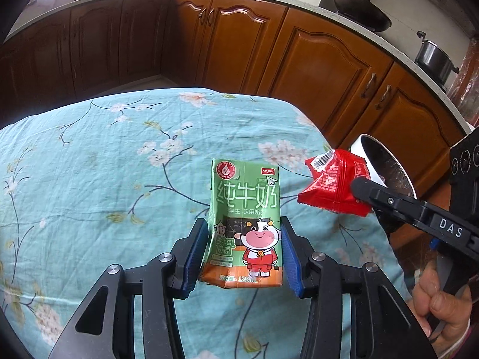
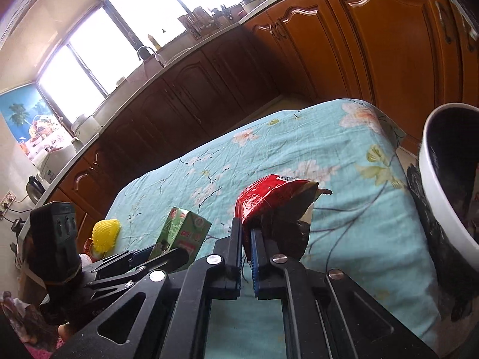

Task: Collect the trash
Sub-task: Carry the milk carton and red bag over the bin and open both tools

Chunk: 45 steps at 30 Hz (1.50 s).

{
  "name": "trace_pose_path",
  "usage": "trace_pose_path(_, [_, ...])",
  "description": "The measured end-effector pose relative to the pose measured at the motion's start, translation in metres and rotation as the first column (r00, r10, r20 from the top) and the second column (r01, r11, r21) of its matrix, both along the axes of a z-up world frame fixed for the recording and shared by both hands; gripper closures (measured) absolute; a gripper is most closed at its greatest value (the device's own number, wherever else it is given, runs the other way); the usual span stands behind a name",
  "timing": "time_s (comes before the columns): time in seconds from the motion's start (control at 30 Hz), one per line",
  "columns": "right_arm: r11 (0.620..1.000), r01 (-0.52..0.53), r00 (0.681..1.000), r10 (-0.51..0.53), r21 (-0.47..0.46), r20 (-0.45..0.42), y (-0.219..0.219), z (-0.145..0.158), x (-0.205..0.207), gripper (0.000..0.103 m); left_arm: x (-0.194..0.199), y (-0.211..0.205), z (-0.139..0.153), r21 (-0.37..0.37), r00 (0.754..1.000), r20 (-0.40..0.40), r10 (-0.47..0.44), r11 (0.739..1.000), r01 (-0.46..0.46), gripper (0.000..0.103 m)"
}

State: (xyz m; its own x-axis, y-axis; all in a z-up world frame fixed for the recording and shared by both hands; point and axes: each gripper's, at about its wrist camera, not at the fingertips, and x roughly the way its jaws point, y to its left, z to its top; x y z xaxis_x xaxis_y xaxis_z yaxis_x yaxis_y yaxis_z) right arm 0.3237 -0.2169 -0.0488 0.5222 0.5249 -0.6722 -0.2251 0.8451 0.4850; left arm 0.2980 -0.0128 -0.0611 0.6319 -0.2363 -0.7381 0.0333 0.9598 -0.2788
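Note:
A green milk carton with a cartoon cow stands upright between the blue pads of my left gripper, which is shut on its sides above the teal floral tablecloth. In the right wrist view the same carton sits in the left gripper at the lower left. My right gripper is shut on a crumpled red snack wrapper. Seen from the left wrist, the wrapper hangs from the right gripper just in front of a white bin.
The white bin, lined with a black bag, stands off the table's right edge. A yellow foam fruit net lies at the table's left. Brown kitchen cabinets run behind. A person's hand grips the right tool's handle.

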Motion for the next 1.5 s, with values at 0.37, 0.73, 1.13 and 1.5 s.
trace_pose_path(0.37, [0.995,0.094,0.995,-0.095,0.019,0.035,-0.047,0.019,-0.051,0.098,-0.015,-0.037,0.013,0.031,0.997,0.019,-0.076,0.997,0.076,0.057])
trace_pose_path(0.73, [0.99,0.142,0.988,-0.142,0.002,0.059,-0.069,0.025,-0.072,0.098,-0.026,-0.07,0.024,0.06,0.991,0.028,-0.127,0.99,0.125,0.057])
trace_pose_path(1.13, [0.983,0.183,0.98,-0.183,0.006,0.077,-0.095,0.025,-0.086,0.098,-0.025,-0.104,0.03,0.092,0.983,0.032,-0.181,0.98,0.177,0.057])
trace_pose_path(1.5, [0.974,0.228,0.968,-0.228,0.007,0.101,-0.127,0.032,-0.088,0.098,-0.017,-0.134,0.034,0.131,0.973,0.038,-0.227,0.967,0.22,0.057])
